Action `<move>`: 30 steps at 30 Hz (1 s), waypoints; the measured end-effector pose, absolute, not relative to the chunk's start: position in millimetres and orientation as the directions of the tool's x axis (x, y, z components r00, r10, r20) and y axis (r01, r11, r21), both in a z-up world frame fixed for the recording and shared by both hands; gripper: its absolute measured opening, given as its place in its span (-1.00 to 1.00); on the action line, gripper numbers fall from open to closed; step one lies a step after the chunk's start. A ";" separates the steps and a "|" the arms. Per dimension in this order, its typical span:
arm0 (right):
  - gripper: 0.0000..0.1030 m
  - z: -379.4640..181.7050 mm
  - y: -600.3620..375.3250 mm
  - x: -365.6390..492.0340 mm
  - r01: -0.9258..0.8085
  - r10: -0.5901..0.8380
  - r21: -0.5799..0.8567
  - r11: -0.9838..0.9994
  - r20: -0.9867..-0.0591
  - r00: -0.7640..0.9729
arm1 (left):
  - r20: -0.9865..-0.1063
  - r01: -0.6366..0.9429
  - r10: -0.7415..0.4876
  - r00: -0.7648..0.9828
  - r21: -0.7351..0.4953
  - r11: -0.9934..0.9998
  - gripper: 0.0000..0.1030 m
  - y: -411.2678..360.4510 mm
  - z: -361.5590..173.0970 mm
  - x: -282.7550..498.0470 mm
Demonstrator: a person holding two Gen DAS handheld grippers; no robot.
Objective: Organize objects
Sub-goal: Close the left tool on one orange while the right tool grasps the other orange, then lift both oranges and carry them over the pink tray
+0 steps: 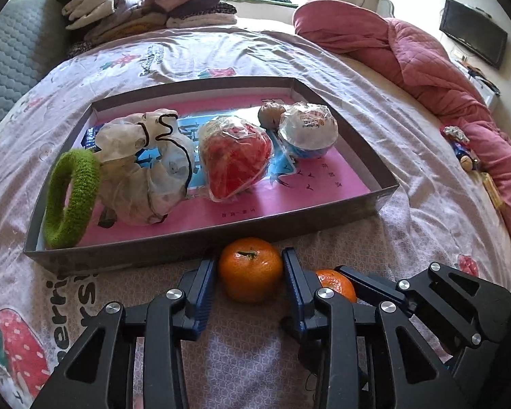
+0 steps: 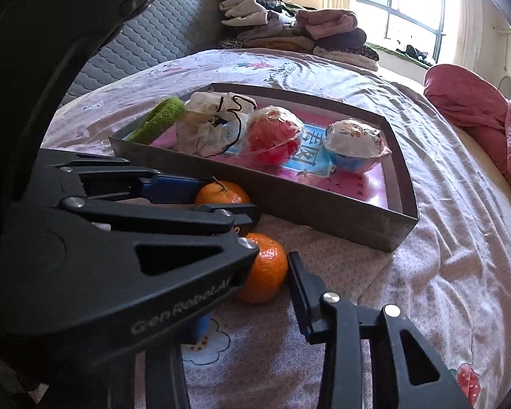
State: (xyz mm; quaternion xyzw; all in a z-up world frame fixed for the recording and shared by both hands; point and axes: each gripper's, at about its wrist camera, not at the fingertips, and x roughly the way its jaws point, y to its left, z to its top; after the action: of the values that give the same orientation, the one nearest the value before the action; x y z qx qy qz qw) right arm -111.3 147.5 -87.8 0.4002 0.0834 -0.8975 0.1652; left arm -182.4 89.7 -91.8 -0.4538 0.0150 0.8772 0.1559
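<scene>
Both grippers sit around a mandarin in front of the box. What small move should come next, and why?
Probably close the left gripper on the left mandarin. Its jaws already flank the fruit on both sides, seemingly without squeezing yet, and the fruit rests on the bedsheet just short of the cardboard box. The right gripper likewise brackets the right mandarin, so it could follow.

glossy tangerine (image 1: 250,269), fuzzy green ring (image 1: 71,197), matt cardboard tray (image 1: 194,247)

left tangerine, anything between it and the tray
Only the tray's near wall. The left tangerine sits on the bed right against it, between the left gripper's fingers, so it must go up over that wall. The pink floor behind it is bare.
</scene>
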 end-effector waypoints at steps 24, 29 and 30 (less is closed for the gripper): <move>-0.22 -38.8 160.4 -89.8 0.279 -0.215 0.014 -0.960 -0.675 -0.705 | -0.740 -0.235 0.197 -0.643 -0.053 -0.970 -0.27 47.2 -47.7 -141.2; -0.22 -10.8 158.7 -82.1 0.265 -0.210 0.005 -0.964 -0.628 -0.750 | -0.706 -0.219 0.177 -0.686 -0.032 -0.975 -0.27 39.5 -21.1 -129.8; -0.22 -4.7 157.7 -80.5 0.268 -0.213 0.005 -0.964 -0.619 -0.756 | -0.697 -0.219 0.178 -0.694 -0.031 -0.975 -0.27 38.0 -14.8 -127.3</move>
State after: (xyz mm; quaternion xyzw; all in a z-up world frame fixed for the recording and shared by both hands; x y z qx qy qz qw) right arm -80.5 157.7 -4.7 0.3250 0.0420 -0.9360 0.1283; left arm -127.3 38.0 -14.8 -0.3757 0.0273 0.9200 0.1077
